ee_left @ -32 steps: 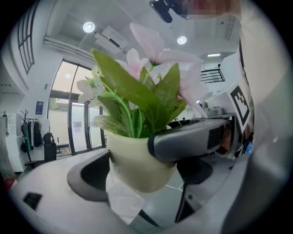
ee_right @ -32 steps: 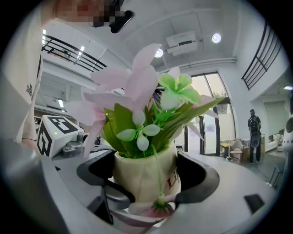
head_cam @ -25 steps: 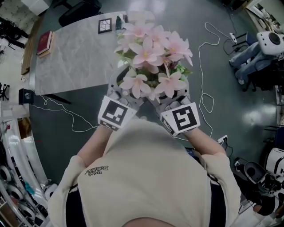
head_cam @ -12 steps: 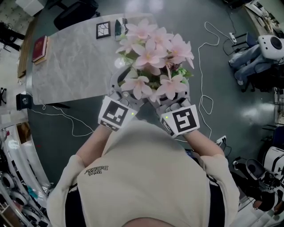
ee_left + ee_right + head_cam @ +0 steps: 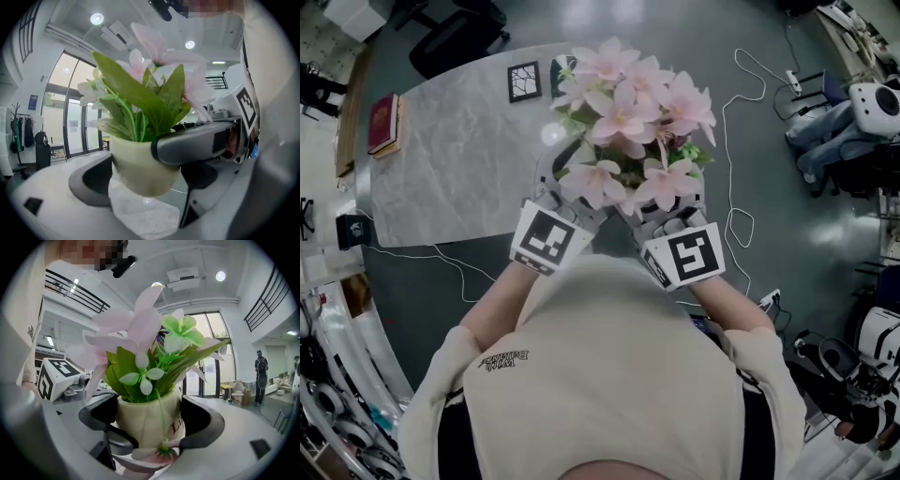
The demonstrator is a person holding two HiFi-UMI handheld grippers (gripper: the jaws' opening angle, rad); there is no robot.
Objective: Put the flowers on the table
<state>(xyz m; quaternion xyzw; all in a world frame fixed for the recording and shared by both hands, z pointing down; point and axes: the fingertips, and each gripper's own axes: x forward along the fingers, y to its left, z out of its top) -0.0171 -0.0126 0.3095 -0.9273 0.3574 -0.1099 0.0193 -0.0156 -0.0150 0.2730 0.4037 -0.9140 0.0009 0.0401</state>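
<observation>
Head view: the pink flowers (image 5: 628,122) are held up in front of the person, over the right edge of the grey marble worktop (image 5: 450,159), with the left tool (image 5: 551,202) and right tool (image 5: 675,220) beneath them. A red book (image 5: 382,122) lies at the worktop's far left.

Left gripper view: the left tool's jaws pinch the pale pot (image 5: 140,166) from both sides, clear of the worktop.

Right gripper view: the right tool's jaws clasp the same pot on either side.

Pink flowers (image 5: 628,117) held between left gripper (image 5: 551,187), right gripper (image 5: 675,214); marble table (image 5: 450,159) just beyond.
</observation>
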